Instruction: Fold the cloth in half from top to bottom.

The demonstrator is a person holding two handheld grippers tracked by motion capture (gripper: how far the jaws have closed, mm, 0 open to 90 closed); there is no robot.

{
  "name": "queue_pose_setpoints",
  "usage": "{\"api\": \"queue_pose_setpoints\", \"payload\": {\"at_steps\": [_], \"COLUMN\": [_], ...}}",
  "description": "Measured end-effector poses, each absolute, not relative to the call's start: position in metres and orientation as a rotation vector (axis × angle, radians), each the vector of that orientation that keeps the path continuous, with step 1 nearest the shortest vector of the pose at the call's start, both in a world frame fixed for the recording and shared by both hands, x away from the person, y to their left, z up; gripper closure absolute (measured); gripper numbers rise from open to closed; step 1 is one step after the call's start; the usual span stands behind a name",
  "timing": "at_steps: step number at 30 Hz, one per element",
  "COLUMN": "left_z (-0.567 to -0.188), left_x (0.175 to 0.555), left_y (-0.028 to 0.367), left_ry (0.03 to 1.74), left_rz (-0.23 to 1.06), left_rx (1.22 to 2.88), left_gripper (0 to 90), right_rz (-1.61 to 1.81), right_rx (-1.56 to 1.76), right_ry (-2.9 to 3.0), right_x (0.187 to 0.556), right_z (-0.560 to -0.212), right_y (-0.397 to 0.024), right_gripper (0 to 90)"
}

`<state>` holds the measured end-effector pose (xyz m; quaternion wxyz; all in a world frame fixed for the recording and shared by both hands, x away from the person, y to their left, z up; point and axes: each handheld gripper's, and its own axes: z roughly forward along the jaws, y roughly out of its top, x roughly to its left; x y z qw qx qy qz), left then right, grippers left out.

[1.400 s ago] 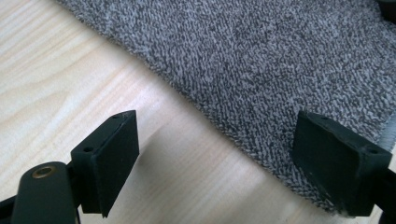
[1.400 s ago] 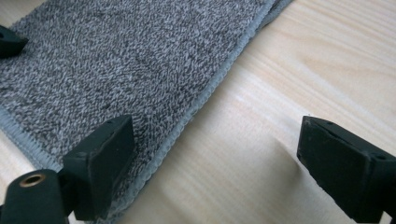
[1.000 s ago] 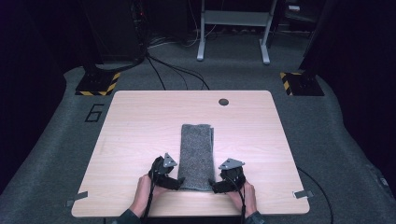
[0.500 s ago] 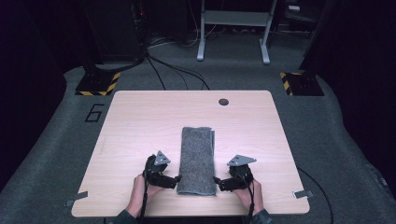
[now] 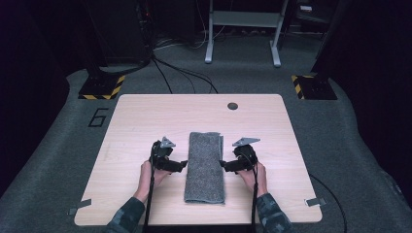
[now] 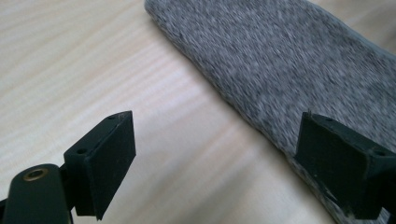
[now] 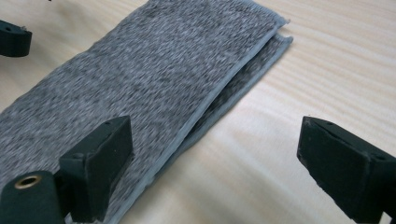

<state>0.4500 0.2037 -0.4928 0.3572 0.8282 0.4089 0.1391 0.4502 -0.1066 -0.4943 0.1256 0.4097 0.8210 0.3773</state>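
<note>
Fingers of both grippers gape beside folded towel; right gripper view shows its layered edges.

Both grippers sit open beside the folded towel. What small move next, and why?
Probably ease both inward to the towel's long edges: the left gripper and right gripper flank it, jaws apart and empty, each straddling an edge.

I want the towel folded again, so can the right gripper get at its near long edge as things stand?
Probably yes. The right gripper is open, right beside the folded grey towel, and the layered edge lies between its jaws with only bare table around. Nothing blocks the way.
</note>
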Motion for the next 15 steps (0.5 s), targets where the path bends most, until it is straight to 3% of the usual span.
{"api": "queue_pose_setpoints", "payload": {"at_steps": [15], "left_z": [-0.491], "left_x": [0.517], "left_y": [0.193], "left_ry": [1.126], "left_rz": [0.313], "left_rx": [2.137], "left_gripper": [10.8], "right_rz": [1.101], "right_rx": [1.283], "right_ry": [2.389], "right_x": [0.506], "right_z": [-0.489], "right_y": [-0.098], "right_gripper": [12.8]}}
